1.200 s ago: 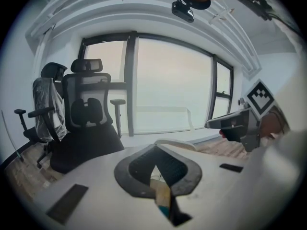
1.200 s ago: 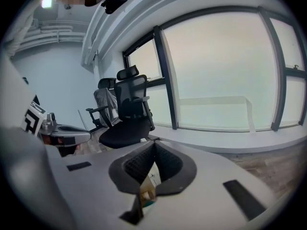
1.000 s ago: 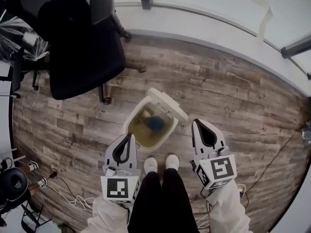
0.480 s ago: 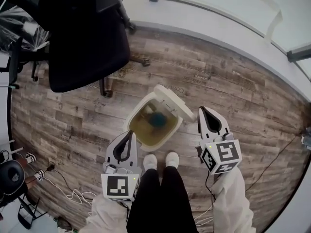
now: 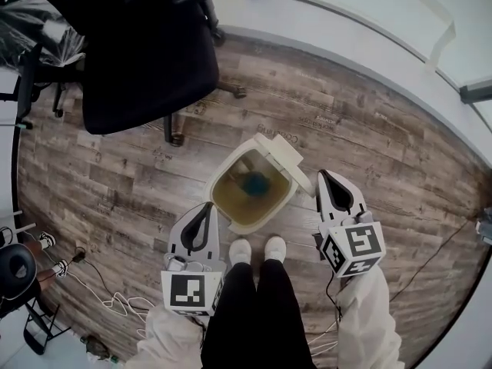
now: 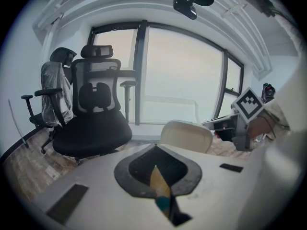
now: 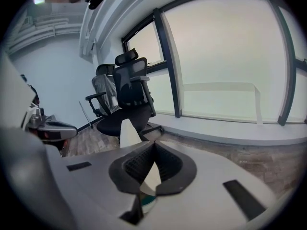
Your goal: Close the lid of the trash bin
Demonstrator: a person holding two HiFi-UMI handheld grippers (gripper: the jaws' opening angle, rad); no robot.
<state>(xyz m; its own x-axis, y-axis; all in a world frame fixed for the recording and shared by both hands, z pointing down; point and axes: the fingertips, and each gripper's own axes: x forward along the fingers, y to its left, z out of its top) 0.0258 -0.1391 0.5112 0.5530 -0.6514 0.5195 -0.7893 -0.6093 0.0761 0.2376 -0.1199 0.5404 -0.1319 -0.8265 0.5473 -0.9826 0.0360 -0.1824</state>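
Observation:
A cream trash bin [image 5: 225, 177] stands on the wood floor just ahead of the person's shoes, with a blue-green item inside. Its lid [image 5: 286, 157] is raised at the bin's far right side. My left gripper [image 5: 208, 207] is shut and empty, its tips at the bin's near left rim. My right gripper [image 5: 324, 175] is also shut and empty, just right of the lid's edge. The left gripper view shows the lid [image 6: 186, 136] face-on past my left gripper [image 6: 154, 148]. The right gripper view shows the lid [image 7: 128, 132] edge-on beyond my right gripper [image 7: 153, 145].
A black office chair [image 5: 146, 60] stands to the far left of the bin. White cables [image 5: 108, 306] lie on the floor at lower left. A white window ledge [image 5: 346, 29] runs along the far side. The person's shoes [image 5: 240, 250] stand between the grippers.
The head view has drifted, so the chair and bin sit slightly differently in frame. My right gripper has edged forward beside the lid. The lid stays raised.

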